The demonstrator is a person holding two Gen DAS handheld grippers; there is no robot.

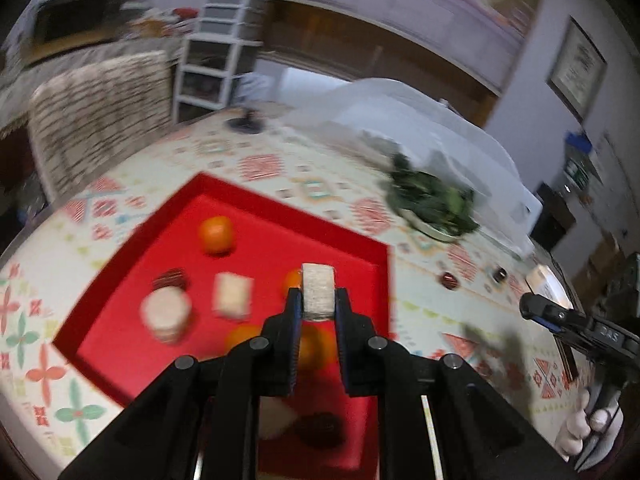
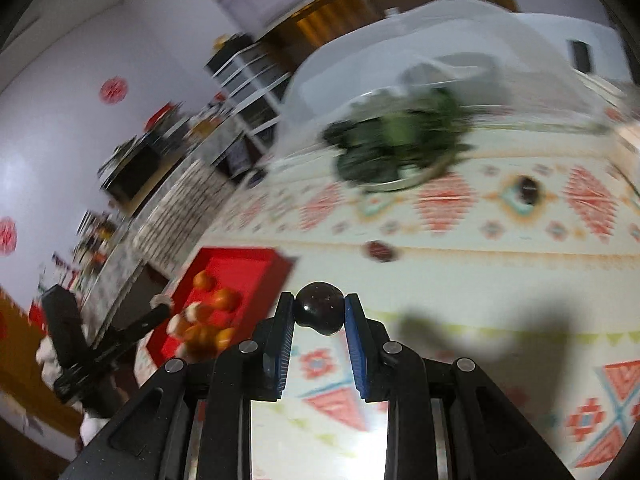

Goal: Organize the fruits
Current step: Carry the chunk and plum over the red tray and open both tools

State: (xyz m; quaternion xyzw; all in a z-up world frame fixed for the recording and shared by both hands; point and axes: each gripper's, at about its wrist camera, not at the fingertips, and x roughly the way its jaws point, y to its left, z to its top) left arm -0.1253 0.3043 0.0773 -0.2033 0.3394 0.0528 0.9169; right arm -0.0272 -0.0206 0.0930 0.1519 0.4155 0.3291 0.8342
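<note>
Holding fruit in both grippers above the patterned tablecloth (image 2: 480,264): pale block (image 1: 318,291) in left gripper (image 1: 317,300), dark round fruit (image 2: 320,313) in right gripper (image 2: 320,314).

Clamped on pale block, fingers closed against its two sides, block upright over red tray (image 1: 224,188). On tray: orange (image 1: 216,234) toward far side, second pale block (image 1: 233,294) mid-tray, round pale piece (image 1: 166,312) and dark piece (image 1: 171,279) to its left, more oranges partly hidden behind fingers. Pinched between right blue pads (image 2: 356,340): dark glossy fruit, off tray, over tablecloth. Two more dark fruits loose on cloth, one near (image 2: 379,250), one farther (image 2: 527,189). Plate of leafy greens (image 2: 394,140) beyond them, beside clear plastic cover (image 2: 400,32). Heavy motion blur, fruit types hard to tell.
</note>
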